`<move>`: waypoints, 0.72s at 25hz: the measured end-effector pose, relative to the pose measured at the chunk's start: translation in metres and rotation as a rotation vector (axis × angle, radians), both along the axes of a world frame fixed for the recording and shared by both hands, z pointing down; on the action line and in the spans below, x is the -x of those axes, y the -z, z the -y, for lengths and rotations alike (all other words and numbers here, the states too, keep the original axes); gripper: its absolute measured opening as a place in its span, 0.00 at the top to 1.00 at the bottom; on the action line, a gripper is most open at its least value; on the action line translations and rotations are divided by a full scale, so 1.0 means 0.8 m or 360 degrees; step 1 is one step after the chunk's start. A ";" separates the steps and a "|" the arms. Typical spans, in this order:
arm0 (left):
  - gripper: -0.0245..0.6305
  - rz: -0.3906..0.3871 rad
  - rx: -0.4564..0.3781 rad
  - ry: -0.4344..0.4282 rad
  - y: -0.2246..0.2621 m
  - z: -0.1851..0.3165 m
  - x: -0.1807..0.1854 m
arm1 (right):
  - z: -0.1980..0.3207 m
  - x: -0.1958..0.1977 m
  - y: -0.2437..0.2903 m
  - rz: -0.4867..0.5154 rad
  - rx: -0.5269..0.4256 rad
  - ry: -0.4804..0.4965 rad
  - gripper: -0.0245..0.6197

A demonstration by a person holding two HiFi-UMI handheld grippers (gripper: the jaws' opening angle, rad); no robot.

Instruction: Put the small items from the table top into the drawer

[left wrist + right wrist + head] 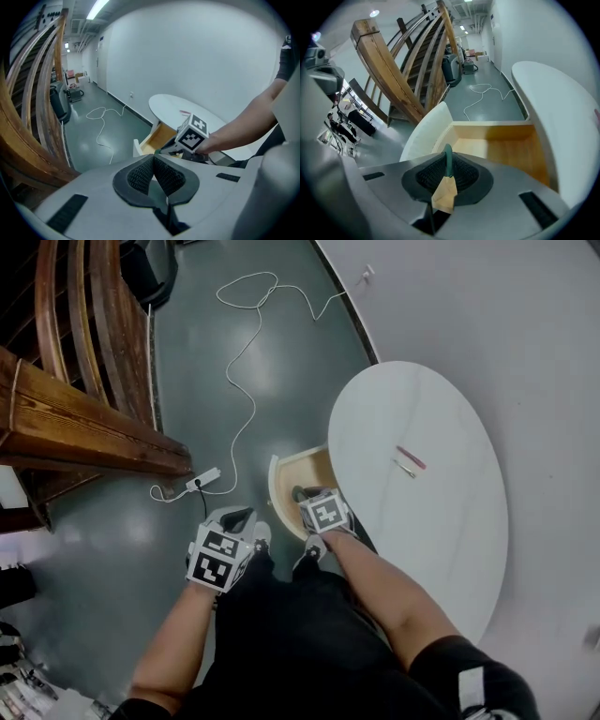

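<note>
My right gripper (447, 164) is shut on a thin item (446, 185) with a green end and a tan wooden part. It hangs over the open drawer (506, 150), whose wooden bottom looks bare. In the head view that gripper (305, 498) points down into the drawer (298, 465) at the near edge of the white oval table (441, 549). Two small thin items, one pink (411, 457) and one white (404, 467), lie on the table top. My left gripper (240, 518) hovers over the floor left of the drawer, and its jaws (153, 165) are shut with nothing between them.
A white cable (246, 381) and power strip (202, 479) lie on the grey-green floor left of the drawer. Wooden stairs (84, 418) stand at the far left. A white wall (506, 324) runs behind the table. The person's legs fill the bottom of the head view.
</note>
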State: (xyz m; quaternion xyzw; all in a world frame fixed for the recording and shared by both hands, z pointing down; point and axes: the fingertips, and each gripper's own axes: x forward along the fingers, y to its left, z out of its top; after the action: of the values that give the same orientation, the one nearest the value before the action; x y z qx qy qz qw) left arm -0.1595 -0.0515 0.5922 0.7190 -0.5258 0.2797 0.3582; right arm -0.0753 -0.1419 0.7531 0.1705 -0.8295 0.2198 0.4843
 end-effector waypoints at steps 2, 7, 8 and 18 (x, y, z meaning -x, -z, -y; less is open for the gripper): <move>0.94 -0.0032 0.0001 0.0030 0.000 0.003 0.000 | -0.005 0.011 -0.024 0.0027 0.0081 -0.0008 0.92; 0.94 -0.0039 0.0006 0.0038 -0.005 0.009 0.002 | 0.006 0.011 -0.062 -0.0044 0.0104 -0.0061 0.91; 0.94 -0.0038 0.0013 0.0029 -0.007 0.009 0.002 | 0.011 0.010 -0.065 -0.0046 0.0095 -0.0077 0.91; 0.94 -0.0059 0.0055 0.0011 -0.021 0.016 0.006 | 0.013 -0.002 -0.063 -0.0004 0.0142 -0.0155 0.91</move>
State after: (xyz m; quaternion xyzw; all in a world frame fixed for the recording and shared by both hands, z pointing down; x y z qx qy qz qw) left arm -0.1647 -0.0647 0.6088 0.7159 -0.5167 0.2742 0.3811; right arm -0.0741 -0.1526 0.8033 0.1892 -0.8090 0.2797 0.4811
